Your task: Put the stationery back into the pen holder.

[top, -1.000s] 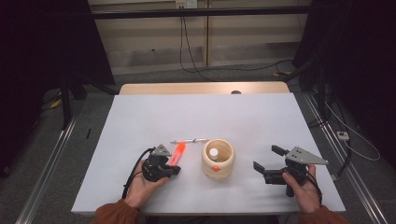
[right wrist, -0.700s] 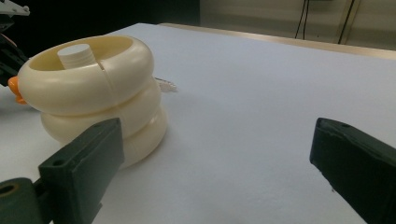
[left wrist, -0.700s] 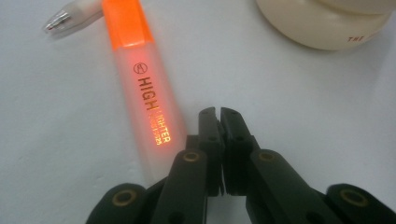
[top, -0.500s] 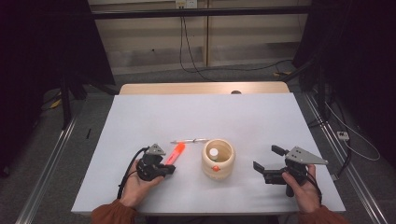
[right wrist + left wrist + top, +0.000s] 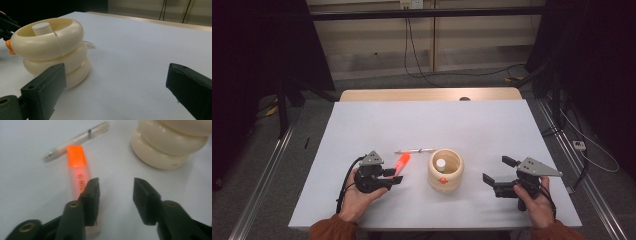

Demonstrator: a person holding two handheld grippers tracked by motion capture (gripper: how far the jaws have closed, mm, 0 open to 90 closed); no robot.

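Observation:
An orange highlighter (image 5: 402, 162) lies flat on the white table (image 5: 377, 125), just in front of my left gripper (image 5: 393, 176). In the left gripper view the jaws of that gripper (image 5: 116, 187) have just been opening and stand apart. The highlighter (image 5: 77, 167) runs under the left-hand jaw, with nothing pressed between the pads. A clear pen (image 5: 77, 137) lies past the highlighter's cap. A cream ringed holder (image 5: 445, 170) stands between the hands, with a white cylinder (image 5: 42, 27) inside it. My right gripper (image 5: 117, 77) rests wide open and empty, to the right of the holder (image 5: 52, 50).
The clear pen (image 5: 414, 150) lies left of the holder's far side. The holder (image 5: 170, 145) stands close on the right of my left gripper. A wooden strip (image 5: 427, 94) edges the table's far side, with cables on the floor beyond.
My left gripper, shut on the highlighter before, has opened and let it go onto the table. The left hand drew slightly back towards the person. The right gripper has kept still.

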